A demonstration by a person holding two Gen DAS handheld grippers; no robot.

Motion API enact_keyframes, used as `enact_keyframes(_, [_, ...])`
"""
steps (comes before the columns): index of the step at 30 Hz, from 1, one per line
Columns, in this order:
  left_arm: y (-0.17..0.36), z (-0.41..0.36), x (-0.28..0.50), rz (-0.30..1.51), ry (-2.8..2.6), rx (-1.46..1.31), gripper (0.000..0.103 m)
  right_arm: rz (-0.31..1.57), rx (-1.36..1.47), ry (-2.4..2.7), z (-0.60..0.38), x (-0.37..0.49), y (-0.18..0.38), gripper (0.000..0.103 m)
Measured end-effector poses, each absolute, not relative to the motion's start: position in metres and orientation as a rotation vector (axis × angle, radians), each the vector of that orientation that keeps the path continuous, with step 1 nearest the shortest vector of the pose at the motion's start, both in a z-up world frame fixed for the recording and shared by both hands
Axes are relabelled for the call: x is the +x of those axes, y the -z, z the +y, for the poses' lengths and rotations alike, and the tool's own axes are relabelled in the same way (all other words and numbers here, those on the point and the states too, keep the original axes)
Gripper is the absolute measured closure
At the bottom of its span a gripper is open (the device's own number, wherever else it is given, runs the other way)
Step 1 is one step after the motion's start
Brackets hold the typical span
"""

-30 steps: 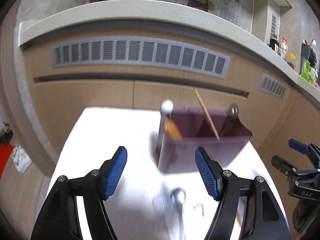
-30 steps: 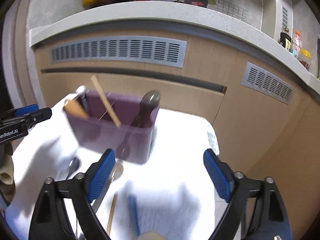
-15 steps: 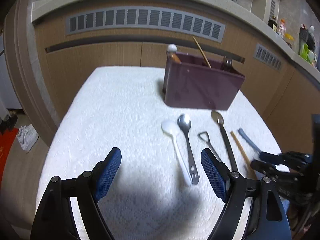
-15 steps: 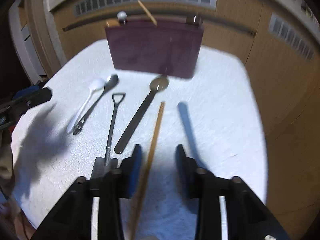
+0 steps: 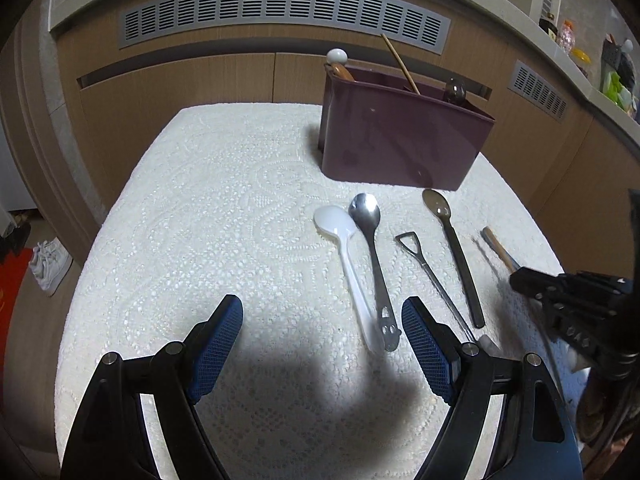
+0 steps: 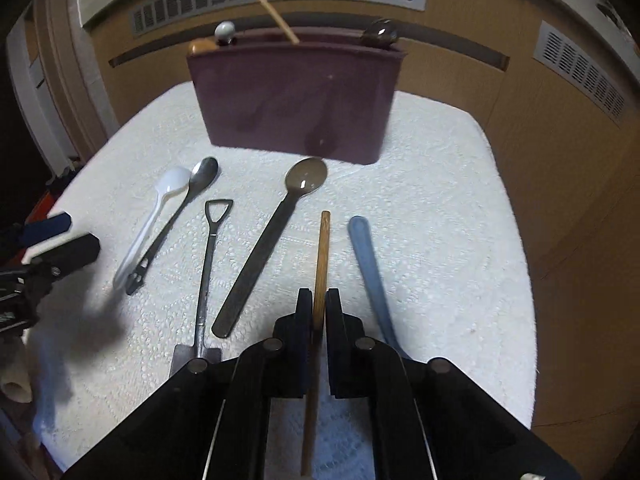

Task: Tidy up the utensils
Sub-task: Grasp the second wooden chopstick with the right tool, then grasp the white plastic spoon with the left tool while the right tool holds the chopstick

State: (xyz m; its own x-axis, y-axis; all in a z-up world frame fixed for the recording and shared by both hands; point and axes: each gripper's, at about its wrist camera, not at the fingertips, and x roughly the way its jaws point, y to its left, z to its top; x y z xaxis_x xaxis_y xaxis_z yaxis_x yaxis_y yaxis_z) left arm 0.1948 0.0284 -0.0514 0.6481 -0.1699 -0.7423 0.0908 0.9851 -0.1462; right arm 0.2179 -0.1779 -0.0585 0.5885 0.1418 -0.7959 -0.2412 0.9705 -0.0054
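A purple utensil holder stands at the far side of a white lace-covered table, with several utensils inside. In front lie a white plastic spoon, a steel spoon, a shovel-handled utensil, a dark long spoon, a wooden stick and a blue handle. My right gripper is shut on the wooden stick. My left gripper is open and empty, above the near table, left of the spoons.
Wooden cabinets with grey vents run behind the table under a counter. The left gripper shows at the left edge of the right wrist view. Shoes lie on the floor to the left.
Both grippers pulled back from the holder and lowered toward the table. My right gripper went from wide open to shut on the wooden stick. The left one stayed open.
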Motion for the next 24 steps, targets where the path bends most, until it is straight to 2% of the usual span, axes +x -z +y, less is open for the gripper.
enact_keyframes(7, [0.043, 0.011, 0.198, 0.820, 0.200, -0.071, 0.022, 0.873, -0.031, -0.219, -0.208, 0.202, 0.040, 0.098])
enact_keyframes(9, [0.042, 0.012, 0.209, 0.831, 0.220, -0.089, 0.036, 0.858, -0.036, -0.215, -0.208, 0.200, 0.037, 0.098])
enact_keyframes(10, [0.043, 0.012, 0.216, 0.850, 0.230, -0.091, 0.051, 0.853, -0.038, -0.217, -0.208, 0.199, 0.037, 0.098])
enact_keyframes(11, [0.045, 0.011, 0.226, 0.877, 0.241, -0.090, 0.056, 0.852, -0.036, -0.221, -0.208, 0.199, 0.037, 0.098])
enact_keyframes(24, [0.064, -0.001, 0.298, 1.007, 0.162, 0.035, 0.056, 0.868, -0.028, -0.253, -0.206, 0.202, 0.046, 0.098])
